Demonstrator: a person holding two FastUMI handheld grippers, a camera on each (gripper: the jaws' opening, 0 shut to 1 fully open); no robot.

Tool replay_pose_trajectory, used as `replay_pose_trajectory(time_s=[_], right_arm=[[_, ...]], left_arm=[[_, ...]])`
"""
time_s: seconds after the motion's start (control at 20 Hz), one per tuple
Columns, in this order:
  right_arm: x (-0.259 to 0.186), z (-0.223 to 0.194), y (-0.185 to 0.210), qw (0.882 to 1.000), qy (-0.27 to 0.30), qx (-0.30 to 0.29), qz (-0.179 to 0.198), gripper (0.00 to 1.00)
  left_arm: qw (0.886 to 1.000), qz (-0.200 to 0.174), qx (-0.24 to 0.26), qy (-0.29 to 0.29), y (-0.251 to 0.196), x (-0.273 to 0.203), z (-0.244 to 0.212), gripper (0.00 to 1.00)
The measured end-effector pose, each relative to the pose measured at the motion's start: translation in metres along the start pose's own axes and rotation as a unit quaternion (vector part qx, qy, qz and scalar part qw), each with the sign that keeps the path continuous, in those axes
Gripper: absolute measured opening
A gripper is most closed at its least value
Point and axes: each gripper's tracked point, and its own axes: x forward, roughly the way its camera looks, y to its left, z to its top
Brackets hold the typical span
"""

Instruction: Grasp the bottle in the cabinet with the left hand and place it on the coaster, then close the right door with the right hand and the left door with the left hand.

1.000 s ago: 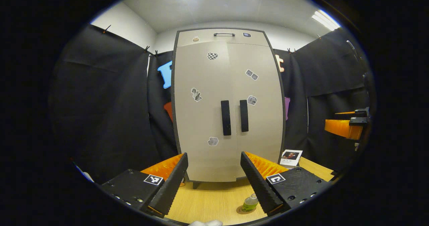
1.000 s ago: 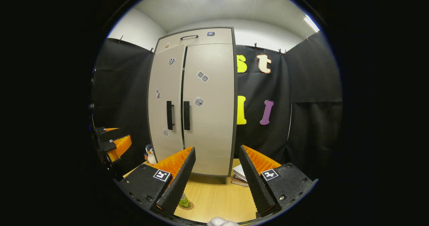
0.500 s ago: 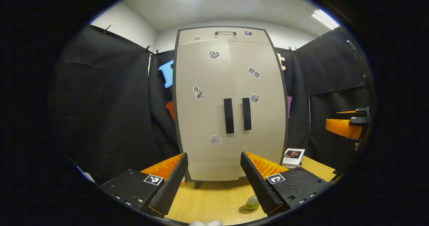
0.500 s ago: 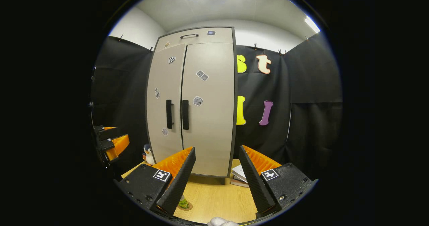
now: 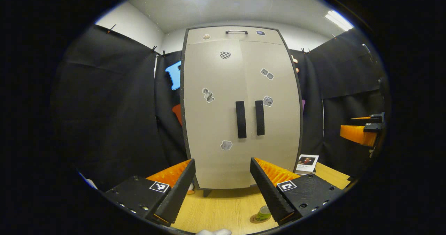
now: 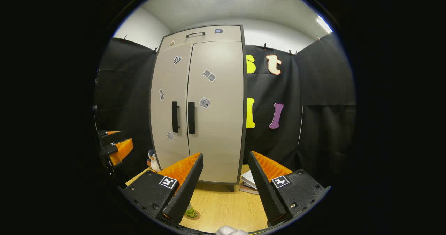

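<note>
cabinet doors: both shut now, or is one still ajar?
Both shut. In the left gripper view the left door and right door sit flush, handles side by side, no dark gap at the seam. The right gripper view agrees.

Cabinet [image 5: 240, 106]: one, both doors closed
Door handles [image 5: 240, 119]: two, vertical, side by side
Top handle [image 5: 236, 32]: one
Stickers on cabinet front [image 5: 225, 54]: seven counted
Bottle [image 5: 263, 213]: one
Coaster [image 5: 256, 220]: one, under the bottle
Penguin figure [image 6: 152, 157]: one
Claws: two, left claw [image 5: 222, 189], right claw [image 6: 223, 186]
Table [image 5: 223, 207]: one
</note>
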Motion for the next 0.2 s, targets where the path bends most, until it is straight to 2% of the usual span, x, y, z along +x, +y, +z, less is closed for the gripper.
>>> replay_pose_trajectory(time_s=[0.2], right_arm=[[0.0114, -0.0023, 0.004, 1.0, 0.005, -0.002, 0.002, 0.81]], left_arm=[[1.0, 0.001, -0.003, 0.002, 0.0045, 0.0113, -0.0025, 0.96]])
